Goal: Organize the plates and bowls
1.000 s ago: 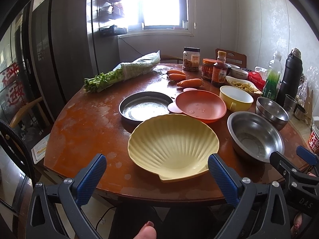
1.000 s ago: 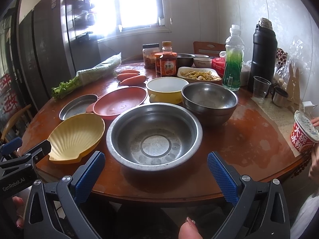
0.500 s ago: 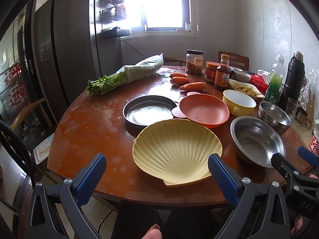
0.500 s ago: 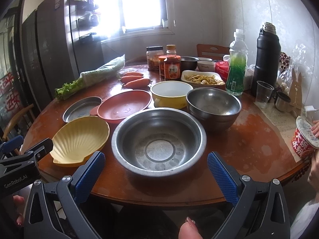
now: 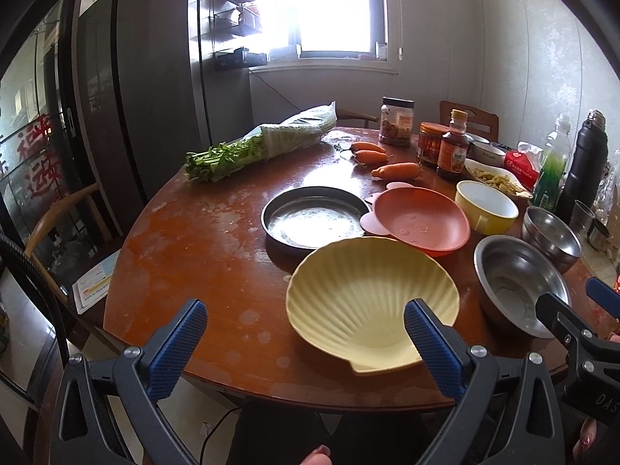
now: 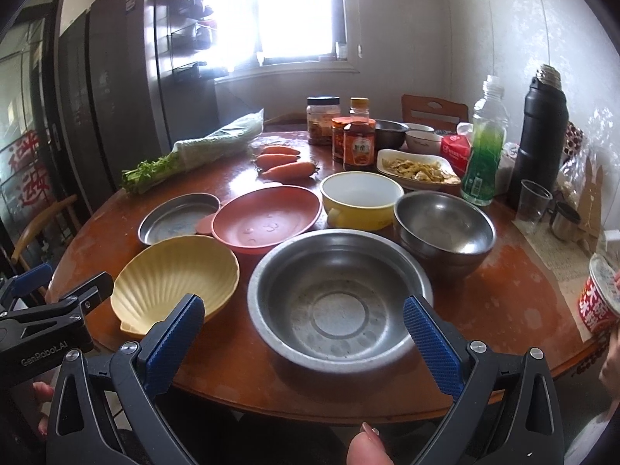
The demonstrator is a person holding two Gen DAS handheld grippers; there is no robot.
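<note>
At the near edge of the round counter (image 5: 186, 255) both tools hang wide open and empty. Left tool (image 5: 306, 327) looks across the shell plate (image 5: 372, 302), which lies just ahead and a touch to its right, hinge tab pointing back at the person, fan spreading away. Right tool (image 6: 304, 319) lines up square on the big steel bowl (image 6: 339, 298), dead ahead between its fingers, nothing gripped.

Beyond the shell plate sit the steel pan (image 5: 316, 223) and the red plate (image 5: 416, 219), the red rim apparently overlapping the pan's edge, though the fisheye makes that hard to call. Further right, the yellow bowl (image 6: 362, 199) and the small steel bowl (image 6: 443, 226) sit close behind the big one. Nothing is stacked yet, so the sorting looks barely begun.

What matters here: the shell plate is the left tool's job, nearer by far, and its near lip by the tab is the edge facing the fingers. My read is a short push forward and slightly right gets a pinch on that rim. The big bowl's near rim offers the right tool the same chance.
</note>
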